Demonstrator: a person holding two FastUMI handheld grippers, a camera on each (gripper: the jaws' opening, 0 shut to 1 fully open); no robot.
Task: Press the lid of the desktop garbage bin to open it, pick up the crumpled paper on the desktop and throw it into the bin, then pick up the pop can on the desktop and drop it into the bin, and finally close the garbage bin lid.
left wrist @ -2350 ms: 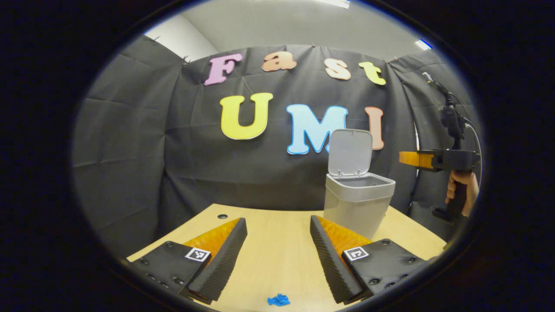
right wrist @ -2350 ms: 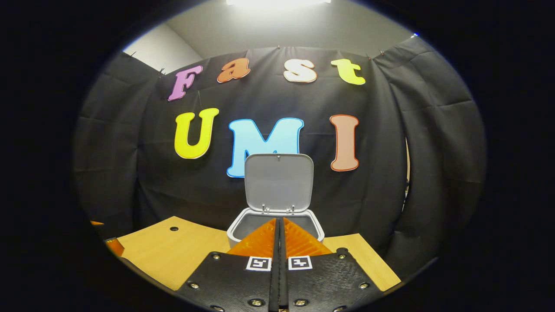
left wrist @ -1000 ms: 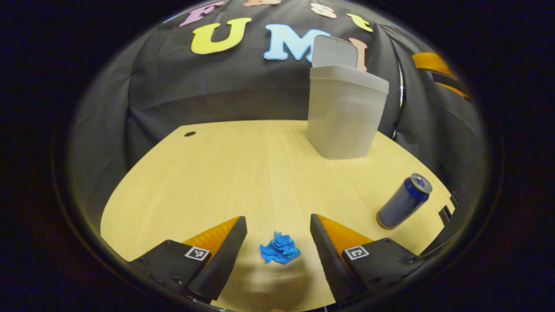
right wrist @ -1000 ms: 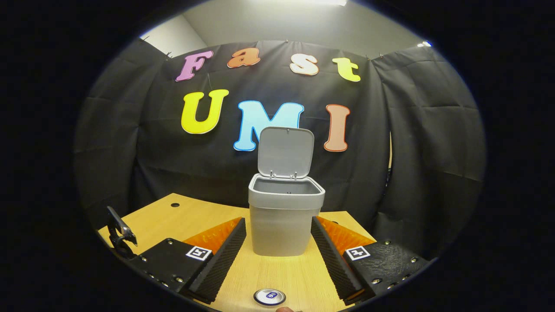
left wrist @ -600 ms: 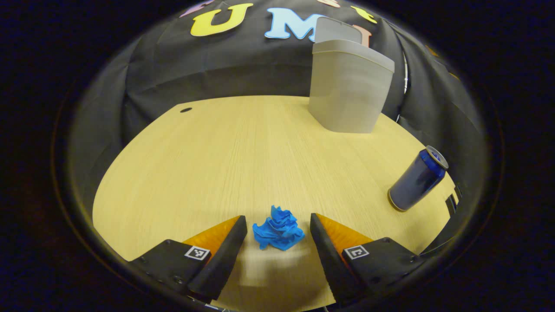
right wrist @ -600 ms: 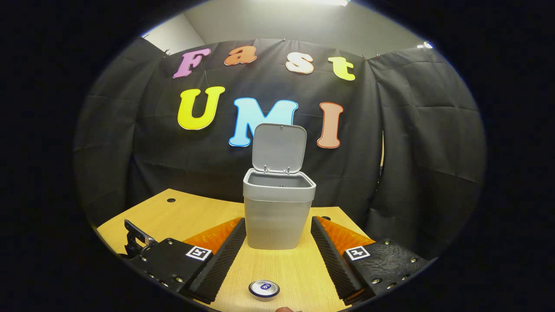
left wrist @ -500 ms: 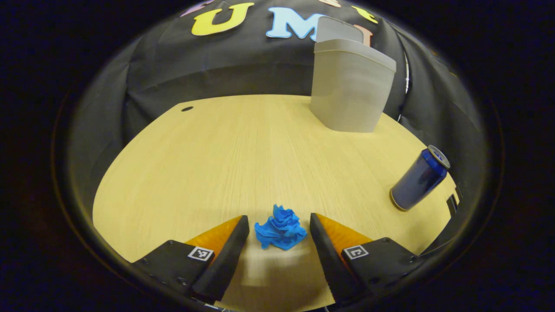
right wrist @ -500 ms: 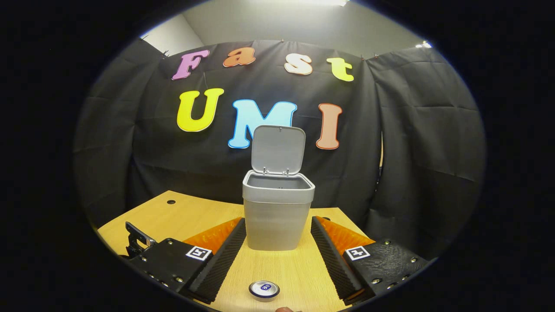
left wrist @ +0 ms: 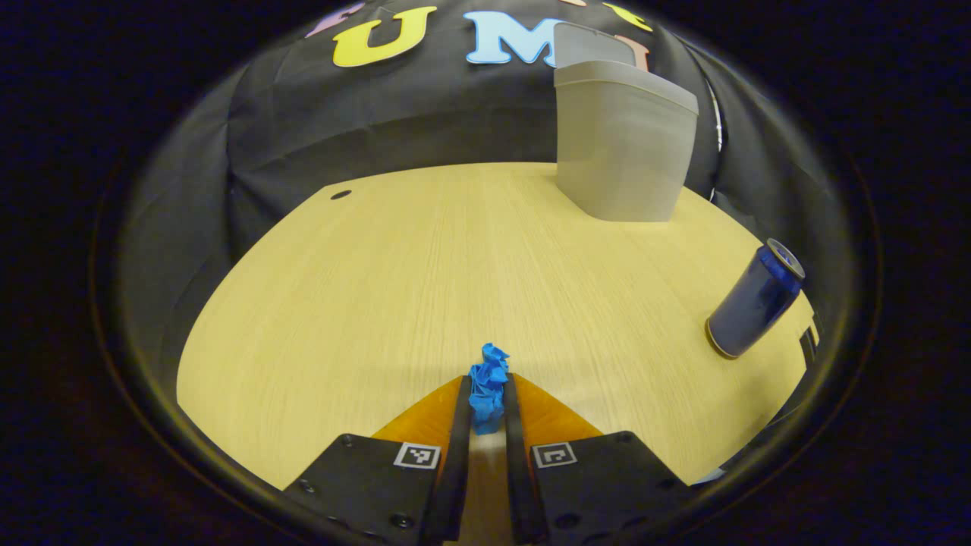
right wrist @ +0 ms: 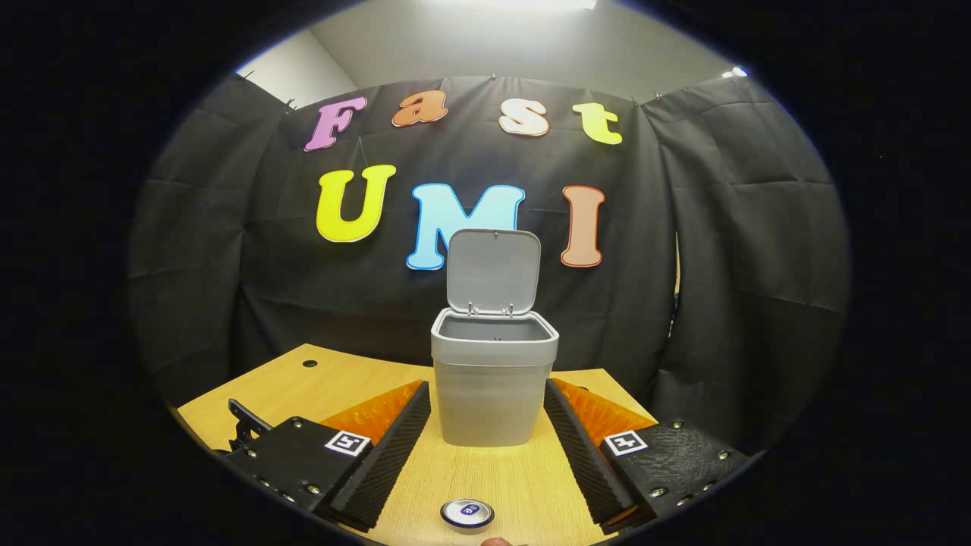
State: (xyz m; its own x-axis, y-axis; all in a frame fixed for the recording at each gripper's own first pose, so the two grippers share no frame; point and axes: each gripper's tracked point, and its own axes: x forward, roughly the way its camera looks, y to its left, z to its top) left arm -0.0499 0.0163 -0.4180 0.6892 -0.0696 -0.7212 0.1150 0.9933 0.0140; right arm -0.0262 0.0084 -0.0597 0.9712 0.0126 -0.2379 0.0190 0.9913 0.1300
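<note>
In the left gripper view, my left gripper (left wrist: 485,390) is shut on the blue crumpled paper (left wrist: 486,385), low over the wooden desktop (left wrist: 425,273). The grey bin (left wrist: 620,144) stands at the far right of the desk, and the blue pop can (left wrist: 753,300) stands upright at the right edge. In the right gripper view, the bin (right wrist: 493,390) faces me with its lid (right wrist: 493,271) raised upright. My right gripper (right wrist: 487,413) hangs open, apart from the bin, with the can's silver top (right wrist: 467,513) below and between its fingers.
A small round hole (left wrist: 340,195) marks the desk's far left corner. Black cloth (right wrist: 743,250) walls the booth behind and beside the desk. A dark part of the other gripper (right wrist: 244,421) shows at the left in the right gripper view.
My left gripper came down around the blue paper and its fingers closed onto it. The right gripper opened and drew back from the bin, then stayed nearly still.
</note>
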